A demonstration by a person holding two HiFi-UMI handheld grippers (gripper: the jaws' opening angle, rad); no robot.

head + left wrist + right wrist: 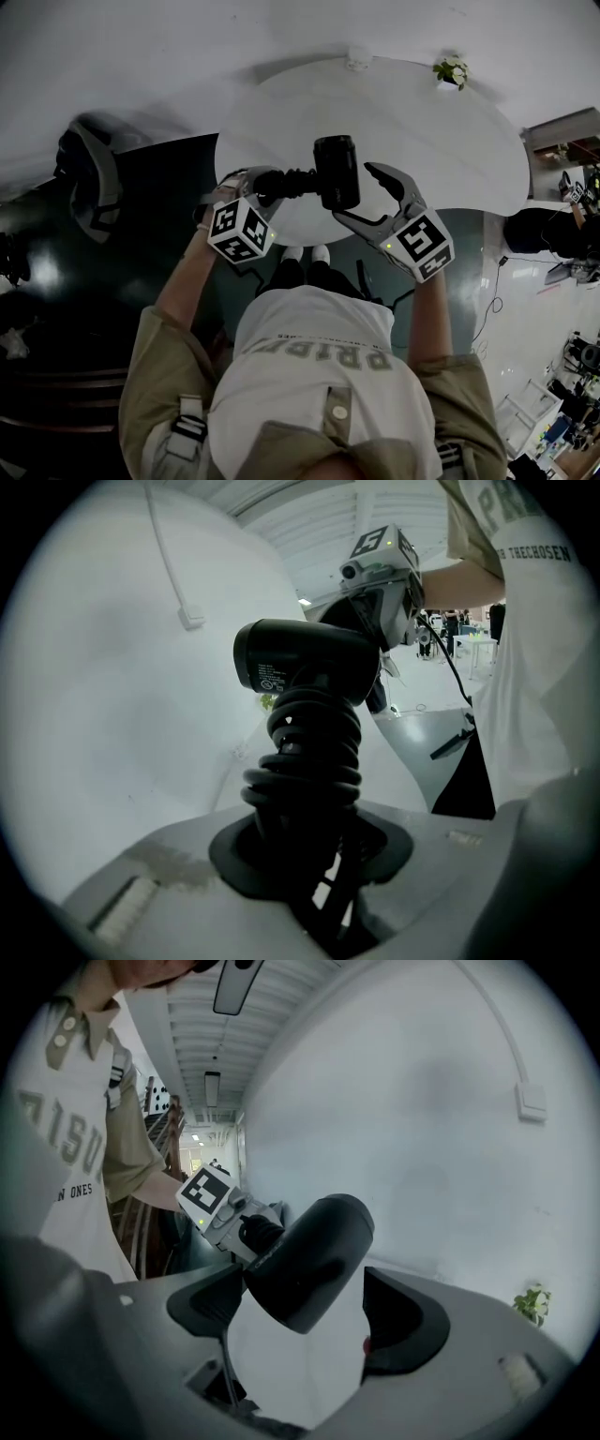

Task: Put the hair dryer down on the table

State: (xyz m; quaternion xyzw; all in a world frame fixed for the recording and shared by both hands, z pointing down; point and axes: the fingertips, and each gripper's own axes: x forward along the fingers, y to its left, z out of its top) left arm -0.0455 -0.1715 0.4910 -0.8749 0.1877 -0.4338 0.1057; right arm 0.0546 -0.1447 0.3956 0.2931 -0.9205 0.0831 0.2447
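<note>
Grey plastic forms the left gripper (314, 855), whose jaws are clamped on the handle of the black hair dryer (336, 172). That handle is wound with the dryer's own black cord (305, 761). The dryer lies roughly level between the two grippers, its handle pointing left and its barrel in the middle, over the near part of the round white table (422, 122). Whether it touches the tabletop cannot be told. To the right, the right gripper (305, 1312) has its jaws apart on either side of the barrel. The barrel sits close to one dark pad, and a clear gap shows at the other. A small potted plant (452, 69) stands at the table's far right edge.
</note>
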